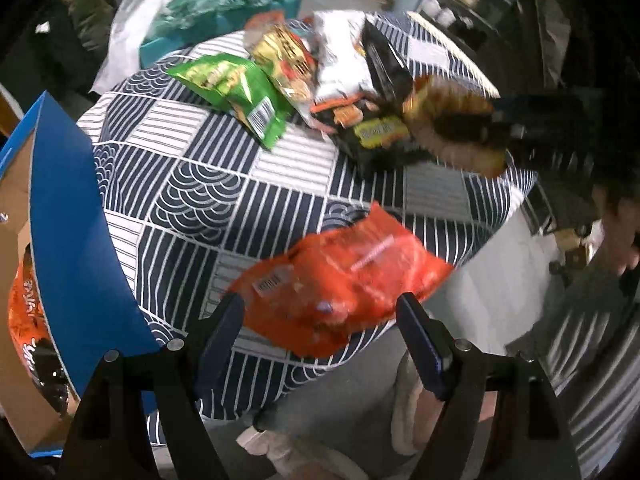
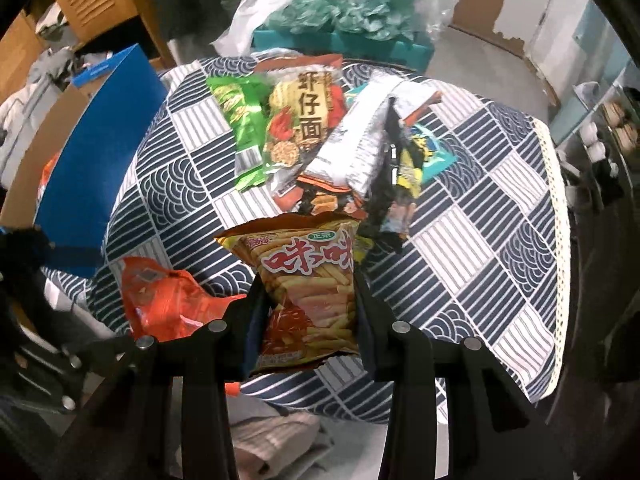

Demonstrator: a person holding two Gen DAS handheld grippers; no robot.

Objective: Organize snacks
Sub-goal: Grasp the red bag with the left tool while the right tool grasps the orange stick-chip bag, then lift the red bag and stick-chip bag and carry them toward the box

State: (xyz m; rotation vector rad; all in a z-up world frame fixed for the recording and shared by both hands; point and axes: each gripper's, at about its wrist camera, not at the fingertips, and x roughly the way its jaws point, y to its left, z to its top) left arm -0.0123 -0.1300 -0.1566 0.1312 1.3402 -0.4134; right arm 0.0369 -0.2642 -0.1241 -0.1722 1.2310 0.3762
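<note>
A pile of snack bags lies on the patterned tablecloth (image 1: 208, 184): a green bag (image 1: 236, 92), a yellow-red noodle bag (image 1: 286, 60), a silver bag (image 1: 340, 60) and a black bag (image 1: 380, 132). My left gripper (image 1: 320, 312) is open just above an orange bag (image 1: 344, 280) at the table's near edge. My right gripper (image 2: 308, 292) is shut on a yellow-orange chip-stick bag (image 2: 308, 288), held above the table; it appears blurred in the left wrist view (image 1: 452, 128). The orange bag also shows in the right wrist view (image 2: 168, 300).
A cardboard box with a blue flap (image 1: 76, 240) stands at the table's left, with an orange snack bag (image 1: 28, 320) inside. A teal box (image 2: 344, 44) and a white plastic bag (image 2: 260, 4) sit behind the table. A person's legs are below the near edge.
</note>
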